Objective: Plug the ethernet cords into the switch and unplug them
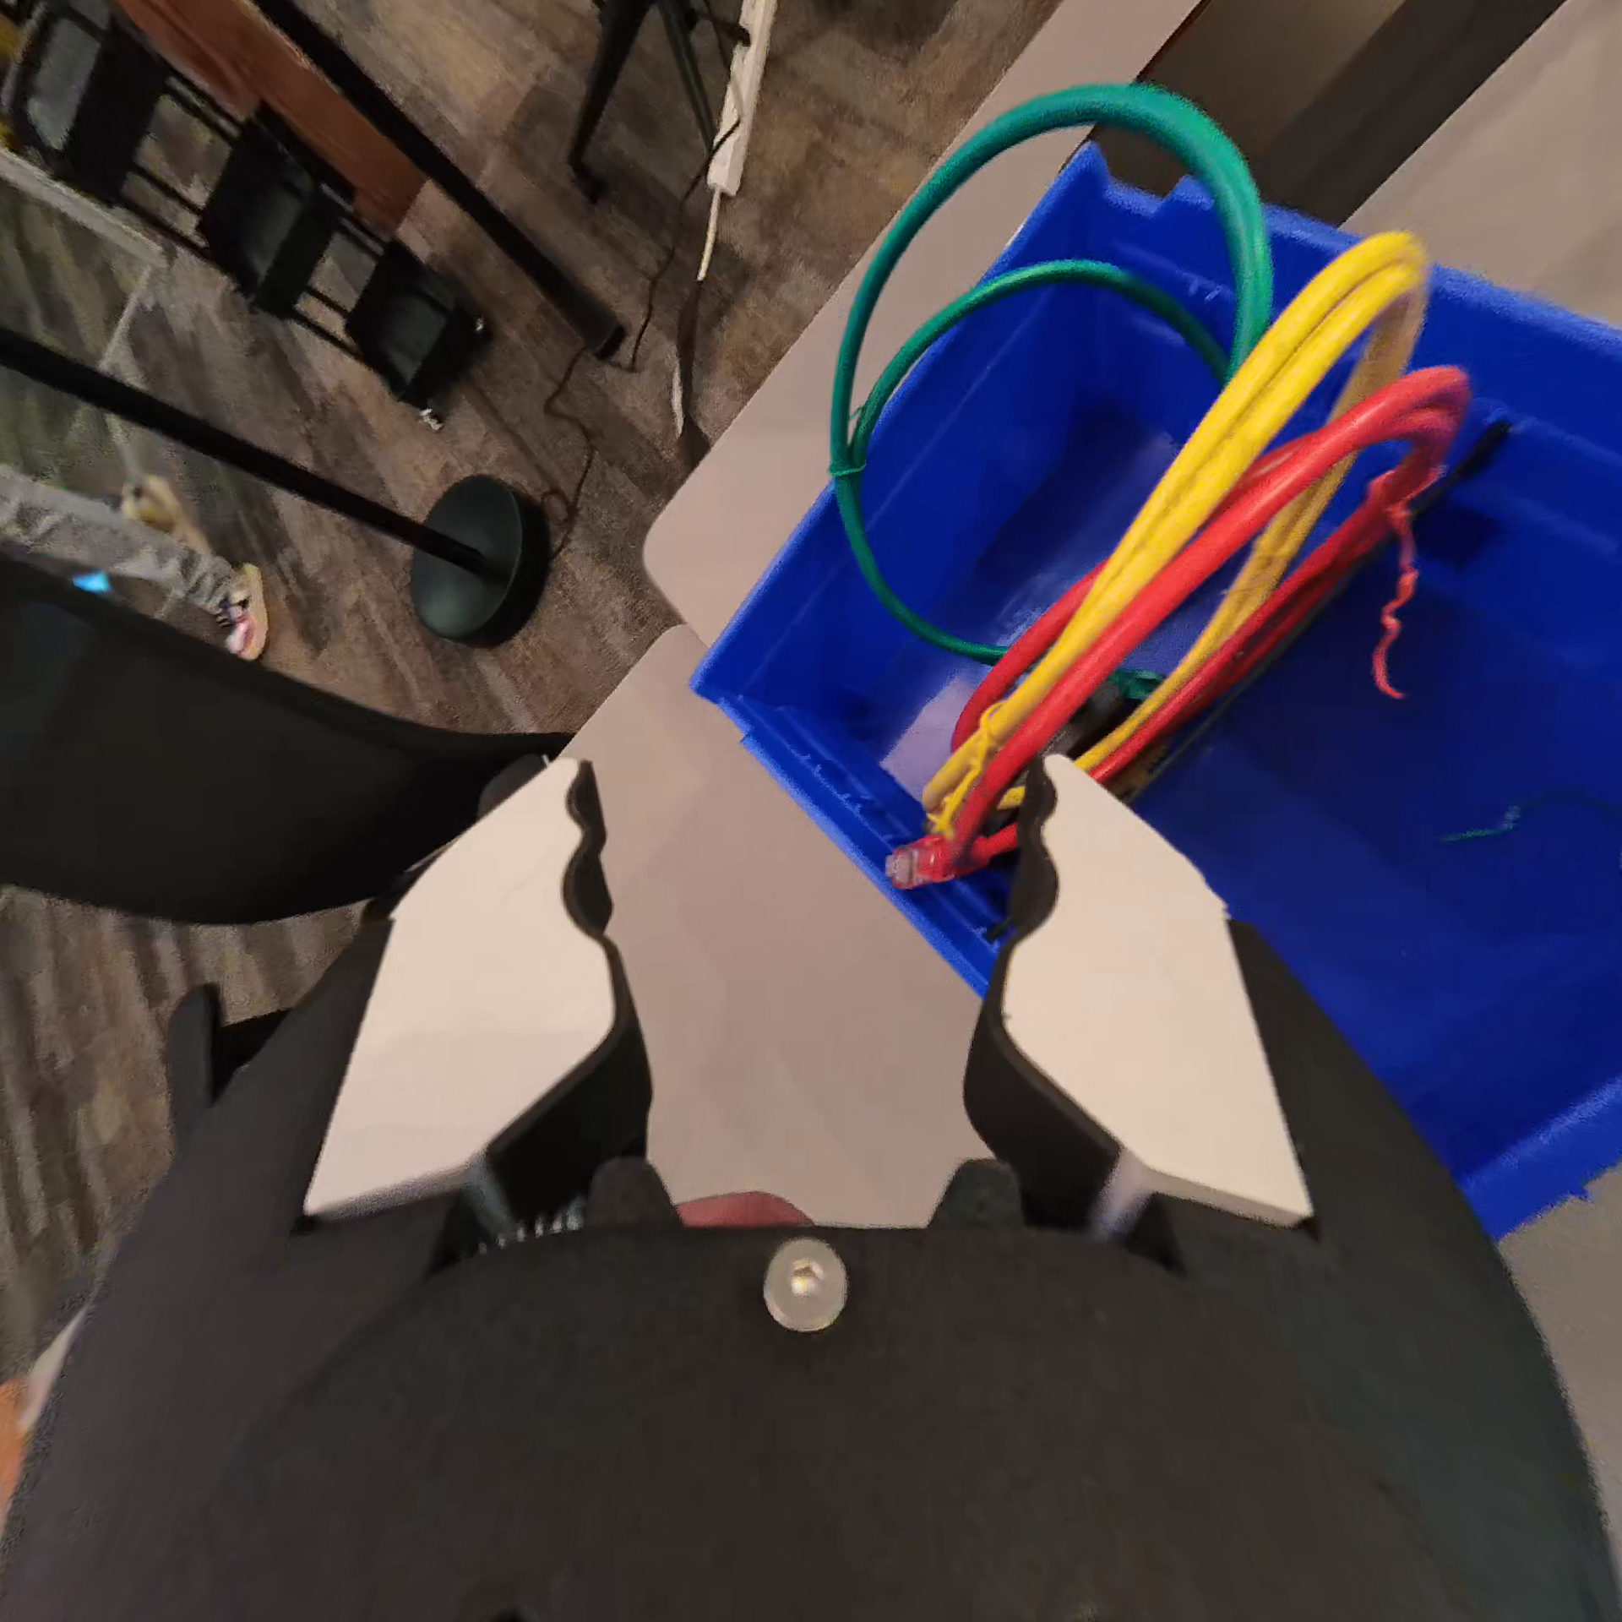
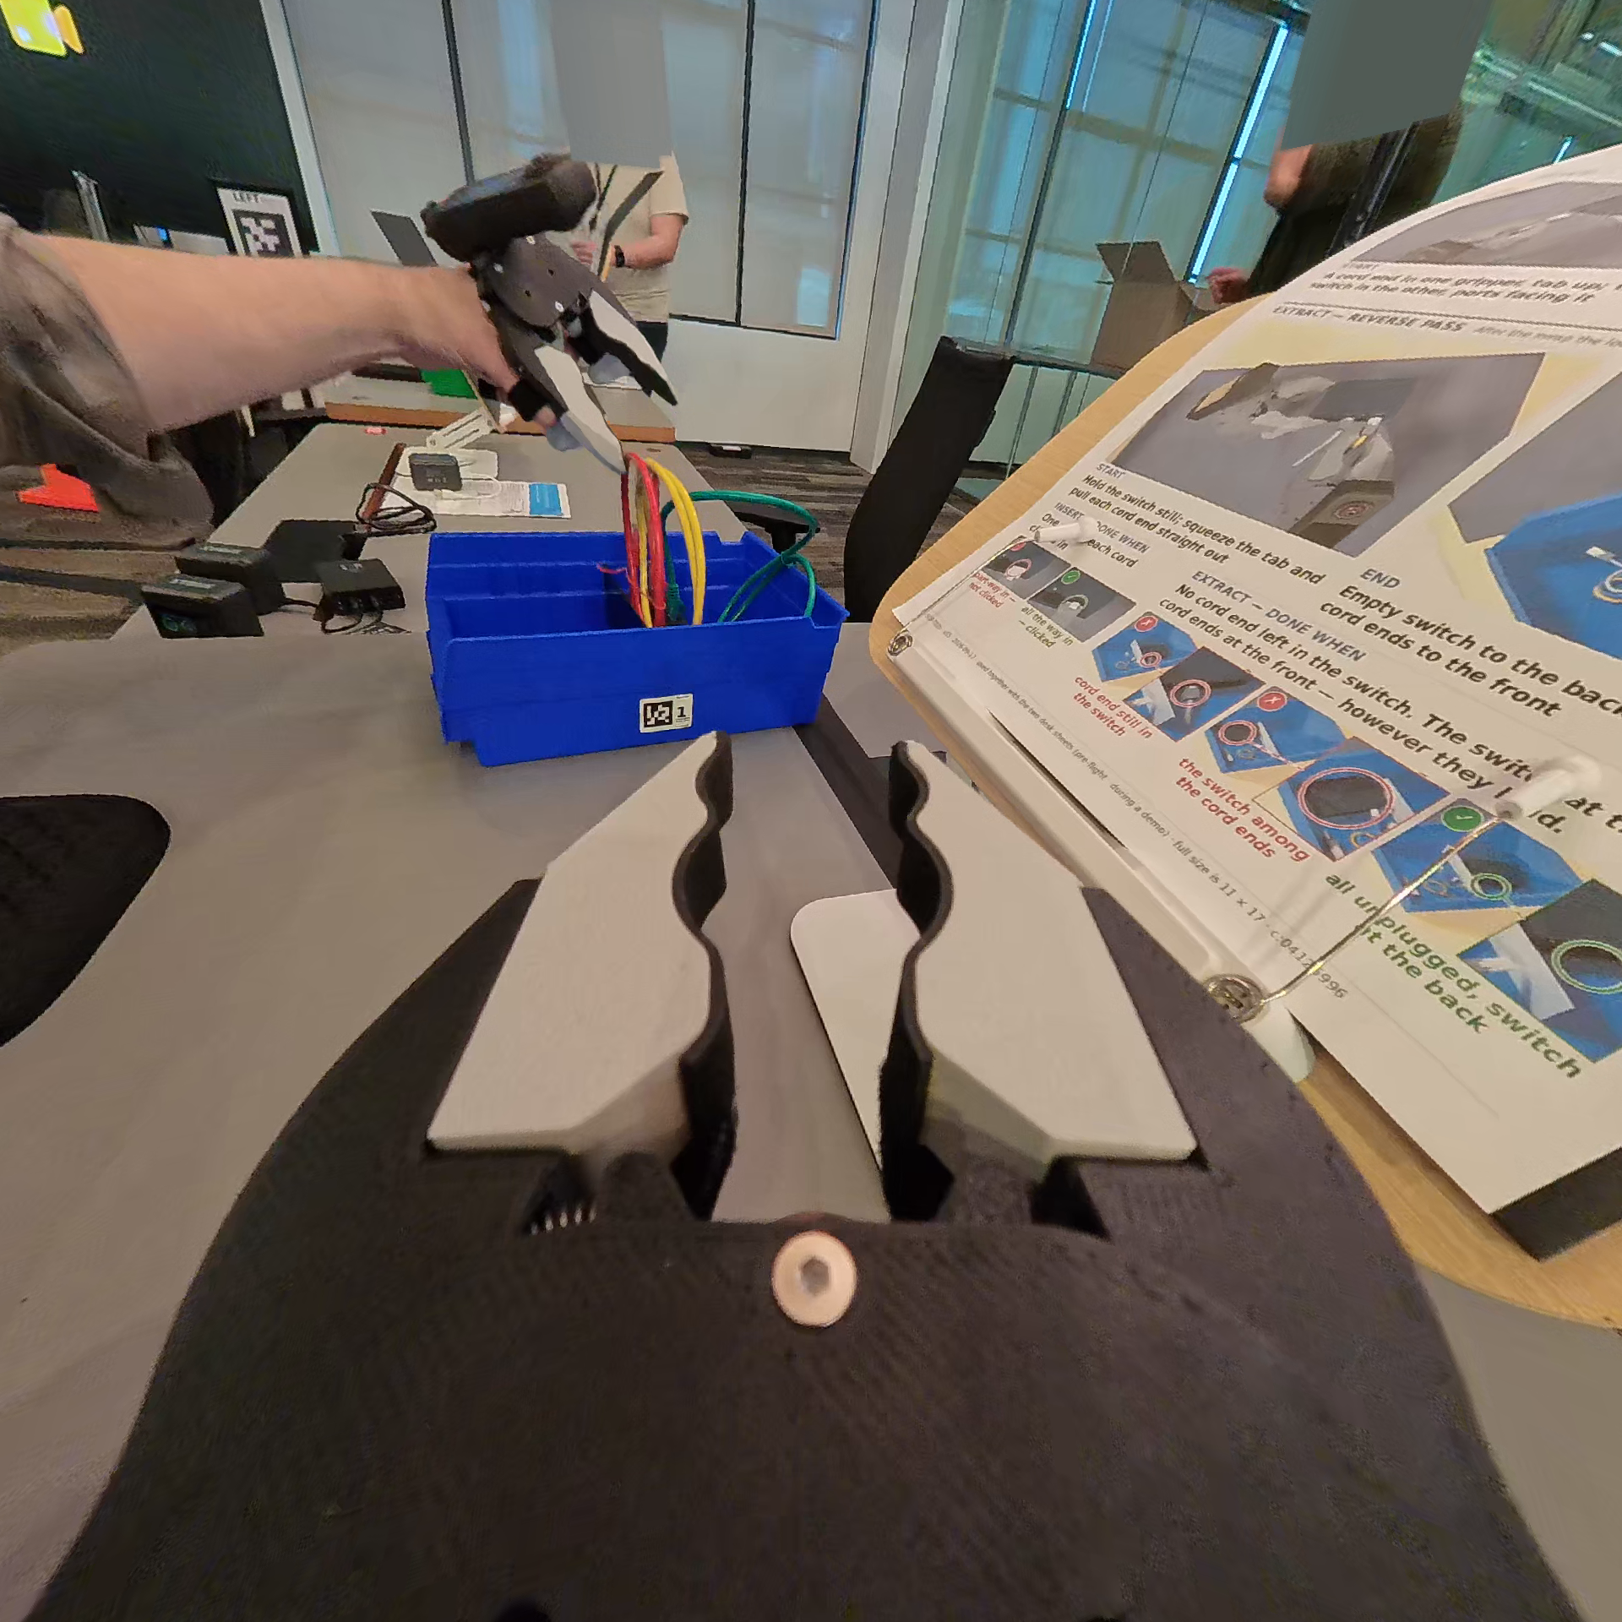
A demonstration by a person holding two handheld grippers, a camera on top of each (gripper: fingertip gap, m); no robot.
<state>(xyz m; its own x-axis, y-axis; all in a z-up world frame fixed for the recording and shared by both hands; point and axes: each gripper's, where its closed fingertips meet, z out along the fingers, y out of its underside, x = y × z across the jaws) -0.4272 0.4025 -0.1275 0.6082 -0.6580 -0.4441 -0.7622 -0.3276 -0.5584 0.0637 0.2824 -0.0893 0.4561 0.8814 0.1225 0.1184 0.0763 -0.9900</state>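
Left wrist view: the left gripper [image 1: 812,772], jaws spread wide, hangs over the blue bin [image 1: 1448,922] beside the red cord [image 1: 1141,632]; the right gripper [image 2: 812,764], parted and empty, rests near the table [image 2: 263,878].

an office-style lab: glass partition walls [image 2: 1097,219] across the top of the right wrist view, grey carpet tiles [image 1: 290,421] upper left in the left wrist view, long grey worktables [image 2: 263,878] with chargers [image 2: 202,606] at left.

Cords [image 1: 1167,562] hide the switch; bin [image 1: 1448,878] cropped.
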